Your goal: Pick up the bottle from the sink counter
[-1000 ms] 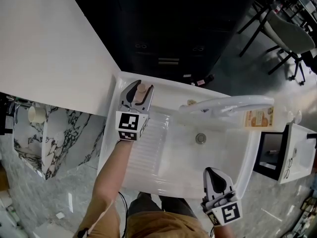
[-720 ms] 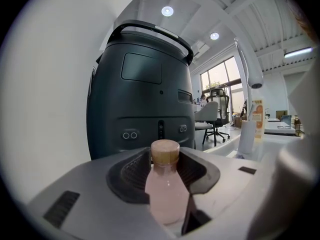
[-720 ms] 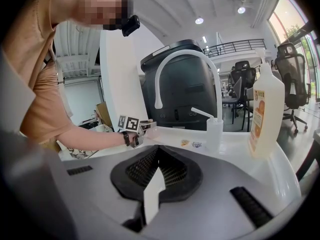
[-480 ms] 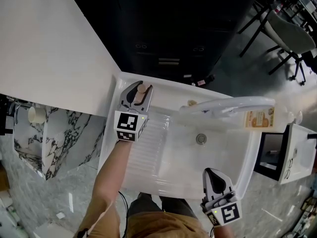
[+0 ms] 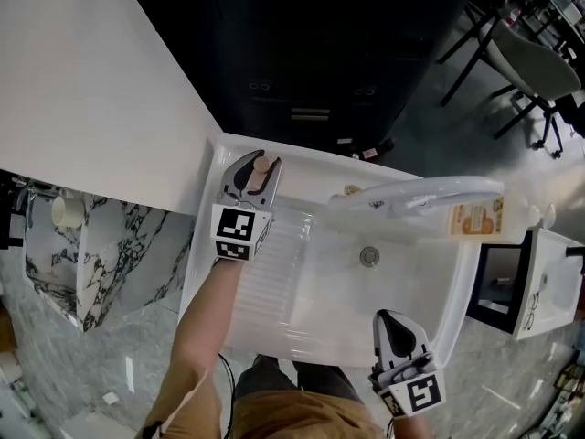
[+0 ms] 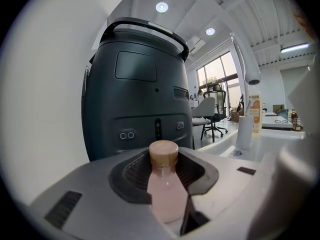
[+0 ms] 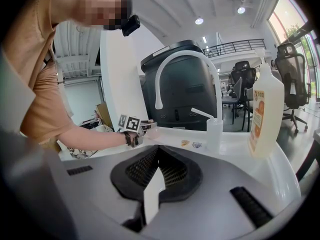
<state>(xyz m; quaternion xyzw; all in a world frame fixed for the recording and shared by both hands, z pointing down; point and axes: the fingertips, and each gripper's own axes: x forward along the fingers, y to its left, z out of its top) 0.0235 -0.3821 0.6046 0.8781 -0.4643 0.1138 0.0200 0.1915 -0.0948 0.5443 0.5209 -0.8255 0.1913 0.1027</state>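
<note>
A small bottle (image 5: 263, 165) of pale pink liquid with a tan cap stands upright on the back left corner of the white sink counter (image 5: 306, 161). My left gripper (image 5: 257, 165) reaches around it, and its jaws have just been closing with the bottle between them. In the left gripper view the bottle (image 6: 165, 189) fills the gap and both pads press on its body. My right gripper (image 5: 391, 318) hovers at the sink's front right edge, shut and holding nothing. In the right gripper view its jaws (image 7: 157, 154) meet at the tips.
A white curved faucet (image 5: 416, 193) arches over the basin with its drain (image 5: 369, 256). A soap bottle (image 5: 475, 216) with an orange label stands at the right. A ribbed draining board (image 5: 274, 277) lies left of the basin. A dark cabinet (image 6: 135, 94) rises behind the counter.
The left jaws have drawn in onto the bottle. Both hands and the bottle stay where they were.
</note>
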